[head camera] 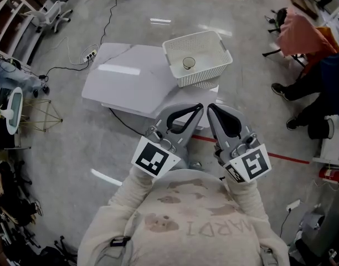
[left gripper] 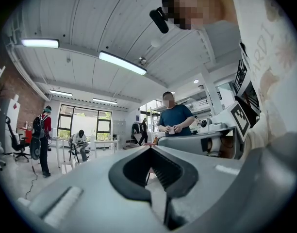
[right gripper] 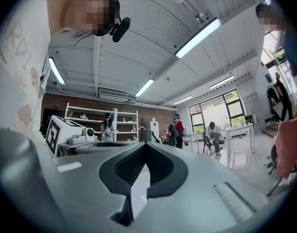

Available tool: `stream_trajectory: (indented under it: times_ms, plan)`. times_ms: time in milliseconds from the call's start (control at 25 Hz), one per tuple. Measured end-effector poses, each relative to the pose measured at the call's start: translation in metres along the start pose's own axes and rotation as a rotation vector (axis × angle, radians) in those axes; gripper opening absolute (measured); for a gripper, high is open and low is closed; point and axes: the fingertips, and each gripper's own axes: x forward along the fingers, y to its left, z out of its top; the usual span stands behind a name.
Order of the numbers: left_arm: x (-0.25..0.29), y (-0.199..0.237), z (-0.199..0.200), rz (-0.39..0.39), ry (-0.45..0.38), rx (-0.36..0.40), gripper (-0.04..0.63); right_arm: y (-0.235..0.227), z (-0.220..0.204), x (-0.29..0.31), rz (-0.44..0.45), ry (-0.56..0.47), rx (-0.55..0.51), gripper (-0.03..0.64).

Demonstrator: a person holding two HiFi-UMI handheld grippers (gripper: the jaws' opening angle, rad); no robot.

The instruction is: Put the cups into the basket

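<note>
Two grippers were held close against the person's chest, the left gripper (head camera: 198,107) and the right gripper (head camera: 211,108), each with its fingers pressed together on nothing. Just beyond the fingers, one red floor line (head camera: 291,159) ran off to the right. Farther ahead stood one low white counter (head camera: 125,79). One white basket (head camera: 200,76) rested on its far right corner, with one cup (head camera: 189,63) inside.

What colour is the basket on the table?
White: a perforated plastic basket, clearest in head view.

Lab workshop, ceiling tube lights (left gripper: 122,63), shelving (right gripper: 85,109), floor power strip (head camera: 90,54)
</note>
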Motion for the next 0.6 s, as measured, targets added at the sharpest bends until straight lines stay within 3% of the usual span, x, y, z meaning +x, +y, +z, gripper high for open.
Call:
stream_trajectory:
  times_ms: [600]
  plan:
    - [-0.012, -0.006, 0.011, 0.000, -0.020, 0.023, 0.002, 0.014, 0.003, -0.005, 0.013, -0.005, -0.019, 0.023]
